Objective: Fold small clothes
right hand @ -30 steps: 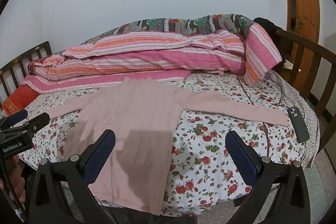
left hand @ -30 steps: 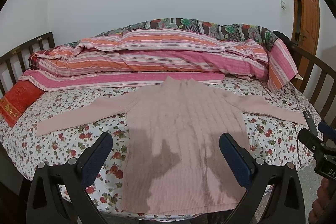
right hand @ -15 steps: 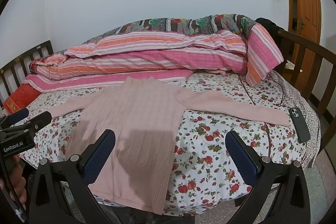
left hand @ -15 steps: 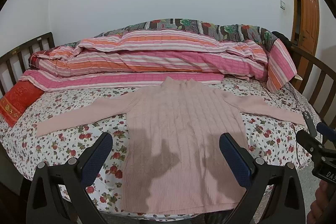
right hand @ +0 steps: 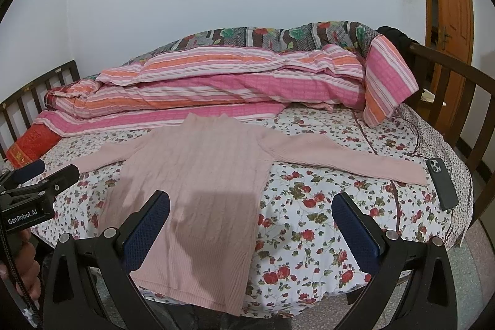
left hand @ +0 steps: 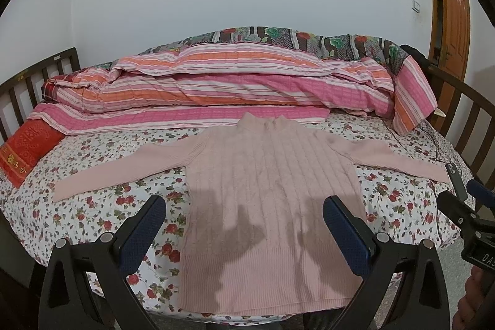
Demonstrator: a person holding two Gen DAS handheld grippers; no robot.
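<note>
Pink ribbed sweater (left hand: 272, 194), flat, sleeves outspread

Phone (right hand: 441, 183) just beside sweater (right hand: 198, 175) cuff.

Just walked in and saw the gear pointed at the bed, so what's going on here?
A person is holding a hand-held gripper in each hand, about to fold a pink sweater spread flat on the flowered bed, sleeves out to both sides. The left hand-held gripper and right hand-held gripper are both open and hover near the hem, touching nothing. No fold has been made yet. A phone lies by the right sleeve's cuff.
</note>
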